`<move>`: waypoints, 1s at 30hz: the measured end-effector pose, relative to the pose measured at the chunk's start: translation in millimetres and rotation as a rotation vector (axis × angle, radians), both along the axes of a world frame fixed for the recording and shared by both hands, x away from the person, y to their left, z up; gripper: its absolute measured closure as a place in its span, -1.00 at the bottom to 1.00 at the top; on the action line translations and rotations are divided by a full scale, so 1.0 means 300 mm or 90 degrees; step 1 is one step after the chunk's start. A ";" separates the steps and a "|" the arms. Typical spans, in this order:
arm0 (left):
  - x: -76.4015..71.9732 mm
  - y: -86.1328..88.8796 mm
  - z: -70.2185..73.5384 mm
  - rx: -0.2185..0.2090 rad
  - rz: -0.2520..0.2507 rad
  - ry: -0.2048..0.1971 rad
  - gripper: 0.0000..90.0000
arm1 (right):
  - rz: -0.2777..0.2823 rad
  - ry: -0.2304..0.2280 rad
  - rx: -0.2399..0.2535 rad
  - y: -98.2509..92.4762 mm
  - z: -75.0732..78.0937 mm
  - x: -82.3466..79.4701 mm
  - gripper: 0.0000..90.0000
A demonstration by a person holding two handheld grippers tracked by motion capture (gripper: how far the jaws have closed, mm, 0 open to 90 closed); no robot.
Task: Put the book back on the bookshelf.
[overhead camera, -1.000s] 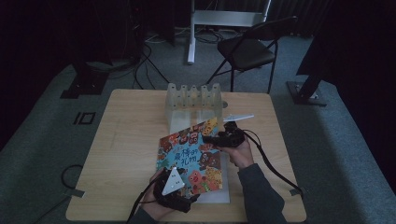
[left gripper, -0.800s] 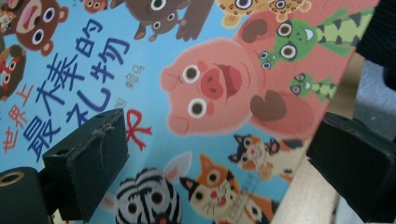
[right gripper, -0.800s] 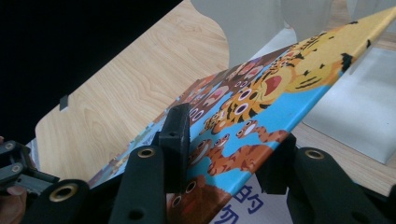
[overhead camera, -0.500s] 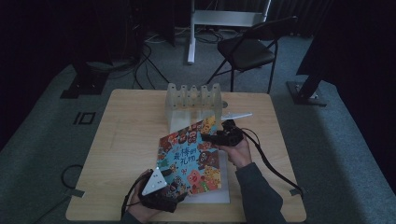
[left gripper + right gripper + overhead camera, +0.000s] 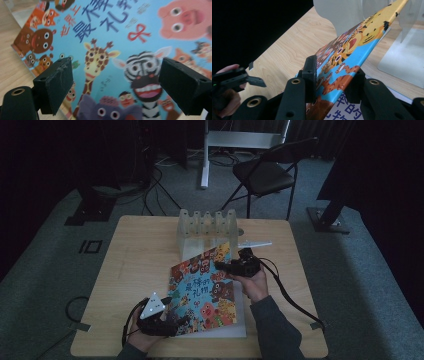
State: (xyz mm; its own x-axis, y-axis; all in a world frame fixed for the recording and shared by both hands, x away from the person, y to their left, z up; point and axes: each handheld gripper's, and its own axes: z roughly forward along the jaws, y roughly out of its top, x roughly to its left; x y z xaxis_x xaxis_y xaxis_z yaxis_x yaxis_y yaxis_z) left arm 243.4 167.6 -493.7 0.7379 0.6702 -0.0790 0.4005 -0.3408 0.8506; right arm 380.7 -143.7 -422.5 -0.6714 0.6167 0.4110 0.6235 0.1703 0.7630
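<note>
The picture book [image 5: 206,290] lies near the middle of the bench [image 5: 135,265], its bright animal cover facing up, one corner at about twelve o'clock pointing toward the clear slotted rack [image 5: 206,227]. In the right gripper view its near edge is lifted, so the cover tilts up over a second book [image 5: 348,110] with a white cover and blue characters lying under it.

The right gripper [image 5: 225,266] sits at about two o'clock from the book's middle. Its jaws have just been closing and now clench the raised cover's edge, one pad on top of the cover and one beneath. That grip looks firm enough to carry the book, so the pick-up seems settled on this side.

The left gripper [image 5: 182,322] has slid outward along the bench since a second ago, from over the book's lower edge to its corner at about seven o'clock. Its jaws have just narrowed a little but stand released, wide apart, with the giraffe and zebra of the cover seen between them and nothing pressed.

I judge that the book is now held by the right side alone and the left is free to steady it or take the lower corner. The likely aim is to stand the book in a slot of the rack.
</note>
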 end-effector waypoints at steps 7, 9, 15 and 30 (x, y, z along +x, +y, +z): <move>0.028 0.017 -0.002 -0.005 0.011 0.008 -0.72 | 0.001 -0.009 0.033 -0.028 0.036 -0.015 0.53; 0.033 0.024 0.001 -0.006 0.016 0.007 -0.72 | 0.000 -0.014 0.038 -0.034 0.045 -0.024 0.54; 0.044 0.041 0.010 -0.006 0.023 0.004 -0.72 | 0.005 -0.035 0.048 -0.045 0.082 -0.053 0.56; 0.074 0.055 0.017 -0.010 0.028 0.004 -0.72 | 0.018 -0.087 0.055 -0.071 0.180 -0.132 0.59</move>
